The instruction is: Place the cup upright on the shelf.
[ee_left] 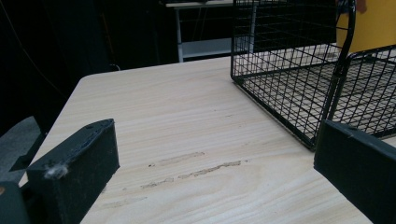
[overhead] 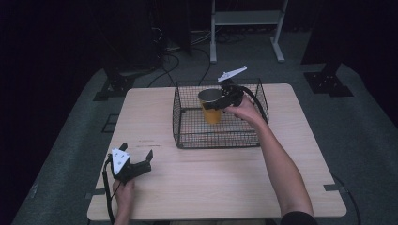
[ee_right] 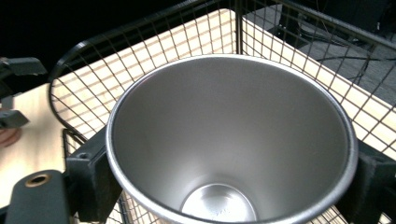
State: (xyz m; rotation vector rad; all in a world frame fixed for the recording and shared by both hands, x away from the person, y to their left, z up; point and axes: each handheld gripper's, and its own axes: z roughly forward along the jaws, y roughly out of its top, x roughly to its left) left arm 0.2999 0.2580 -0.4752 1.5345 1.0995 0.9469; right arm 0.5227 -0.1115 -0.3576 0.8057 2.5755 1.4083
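A yellow cup with a steel-lined inside hangs upright within the black wire basket. My right gripper is shut on the cup, one jaw on each side just under the rim. Whether the cup's base touches the basket floor is hidden. My left gripper rests on the table near its front left, open, with nothing between its jaws. In the left gripper view the basket's near corner lies ahead to the right, the yellow cup behind the mesh.
The basket stands at the table's far middle. Bare wood spans the front and both sides. A white-legged stand and cables sit on the floor beyond the table's far edge.
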